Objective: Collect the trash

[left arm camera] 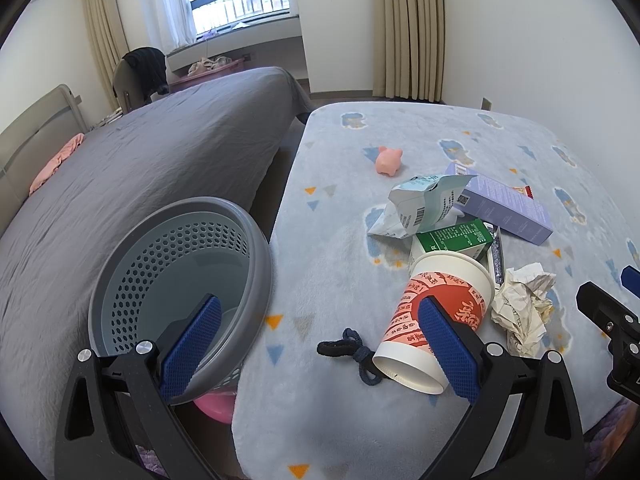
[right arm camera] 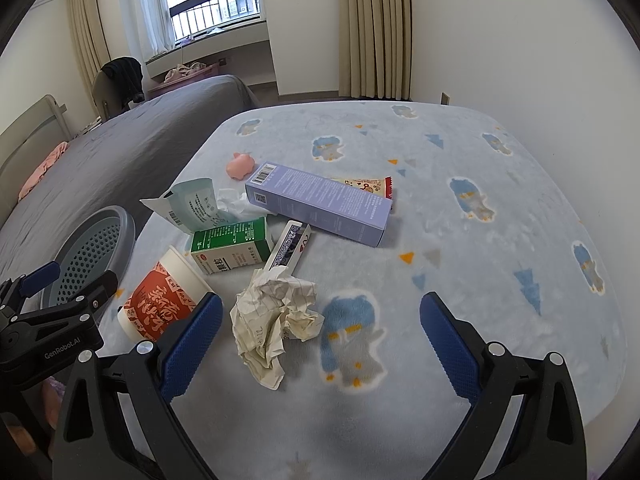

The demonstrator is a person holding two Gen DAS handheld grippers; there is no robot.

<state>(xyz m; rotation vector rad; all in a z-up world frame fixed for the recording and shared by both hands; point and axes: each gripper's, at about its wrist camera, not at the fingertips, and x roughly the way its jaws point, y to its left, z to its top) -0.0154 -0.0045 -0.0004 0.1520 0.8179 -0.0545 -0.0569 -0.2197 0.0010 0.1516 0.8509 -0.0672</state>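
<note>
Grey perforated plastic basket (left arm camera: pixel 180 280) sits off the blanket-covered table's (right arm camera: pixel 480 220) left edge; left gripper (left arm camera: pixel 320 344) and right gripper (right arm camera: pixel 320 344) both hang spread, empty, near the crumpled paper wad (right arm camera: pixel 272 320).

Only one bit of text we can properly read here

We make out "GenRobot.AI" in pale letters on the black body of the left gripper (right arm camera: pixel 60 280), seen from the right wrist view. The paper cup (right arm camera: pixel 160 304) has big white Chinese characters on orange, and the green carton (right arm camera: pixel 230 246) and purple box (right arm camera: pixel 320 208) carry fine print and barcodes, all too small for us to read.
</note>
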